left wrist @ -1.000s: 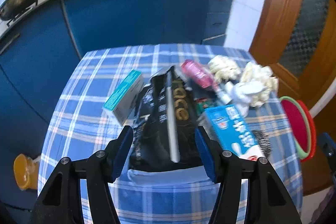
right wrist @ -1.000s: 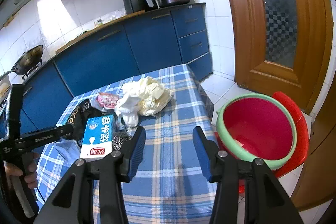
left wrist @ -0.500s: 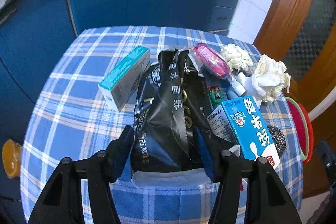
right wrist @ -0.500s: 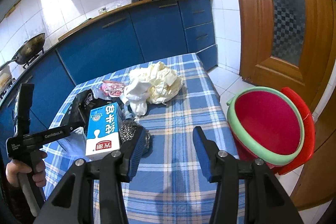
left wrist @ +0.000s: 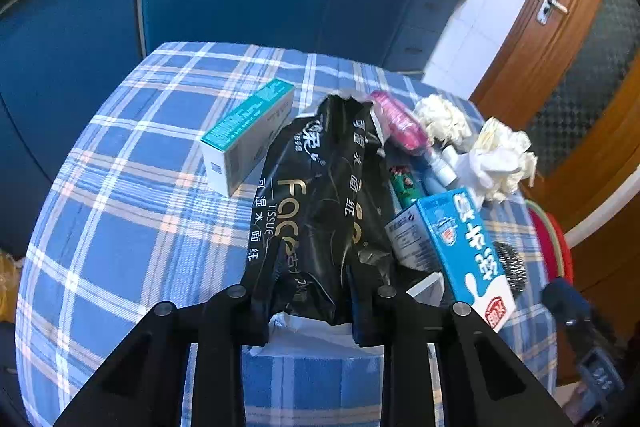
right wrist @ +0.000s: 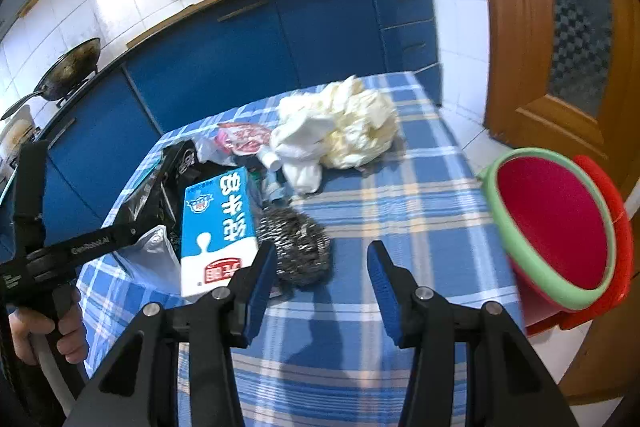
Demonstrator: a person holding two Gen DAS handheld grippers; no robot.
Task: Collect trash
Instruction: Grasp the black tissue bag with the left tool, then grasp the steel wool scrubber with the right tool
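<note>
A black tissue wrapper [left wrist: 316, 211] lies on the blue plaid table [left wrist: 132, 211], and my left gripper [left wrist: 308, 311] is shut on its near end. A blue milk carton [left wrist: 468, 247] lies just right of it, with a steel scourer [right wrist: 296, 243], a pink pouch [left wrist: 400, 127] and crumpled white paper [right wrist: 344, 123] nearby. A teal box [left wrist: 248, 139] lies to the left. My right gripper [right wrist: 320, 287] is open and empty above the table, its left finger next to the carton [right wrist: 216, 223] and scourer.
A red basin with a green rim [right wrist: 556, 227] sits on a red stool beyond the table's right edge. Blue kitchen cabinets [right wrist: 224, 55] stand behind the table, and a wooden door [right wrist: 560, 27] is at the right. My left gripper's handle [right wrist: 52, 259] shows at the left.
My left gripper moved forward and closed on the near end of the black wrapper. My right gripper moved closer to the carton and scourer, still open.
</note>
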